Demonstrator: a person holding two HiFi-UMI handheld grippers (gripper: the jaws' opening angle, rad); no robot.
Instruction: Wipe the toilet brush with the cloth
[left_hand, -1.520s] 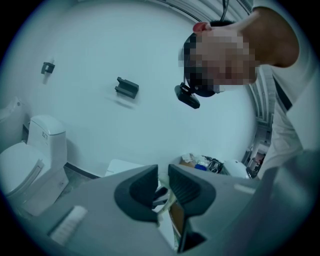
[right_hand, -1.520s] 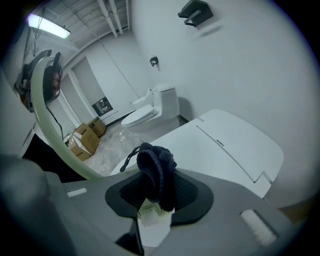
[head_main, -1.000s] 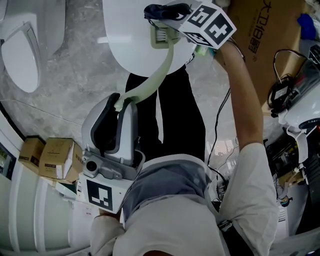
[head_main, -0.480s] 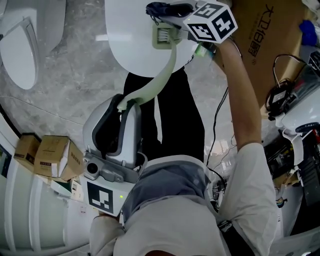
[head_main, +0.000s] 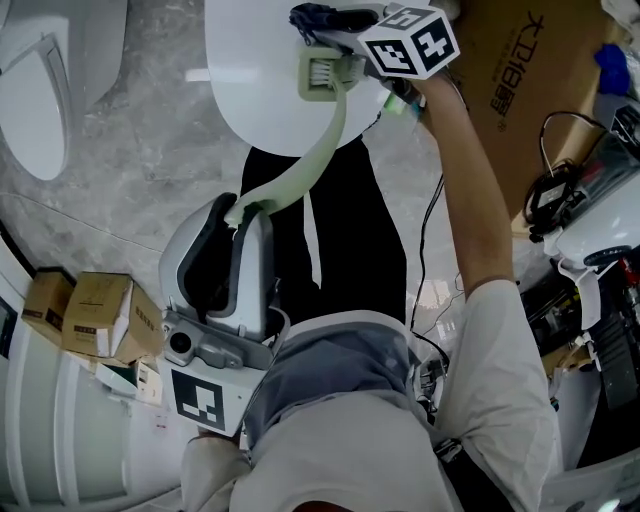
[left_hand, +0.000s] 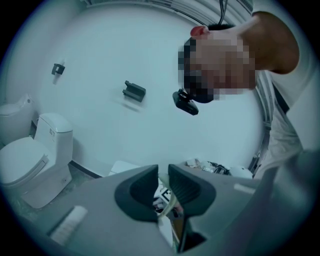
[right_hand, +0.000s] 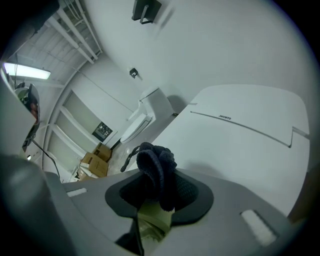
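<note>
In the head view my left gripper (head_main: 243, 212) is shut on the lower end of a pale green toilet brush (head_main: 305, 170). Its curved handle rises to a flat brush head (head_main: 318, 74) over a white toilet lid (head_main: 262, 70). My right gripper (head_main: 322, 22) is shut on a dark blue cloth (head_main: 316, 15) and holds it against the top of the brush head. In the right gripper view the cloth (right_hand: 157, 174) bunches between the jaws, with the green brush (right_hand: 152, 223) just beneath it. In the left gripper view the brush handle (left_hand: 173, 206) shows in the narrow gap of the left gripper (left_hand: 162, 187).
A second white toilet (head_main: 45, 90) stands at the left. Cardboard boxes (head_main: 95, 315) sit by the white wall at lower left. A large cardboard box (head_main: 535, 80) and cables (head_main: 560, 165) lie at the right. The person's legs (head_main: 330, 240) and torso fill the lower middle.
The right gripper with the cloth and the brush head have shifted slightly left over the toilet lid. The left gripper holds the handle as before.
</note>
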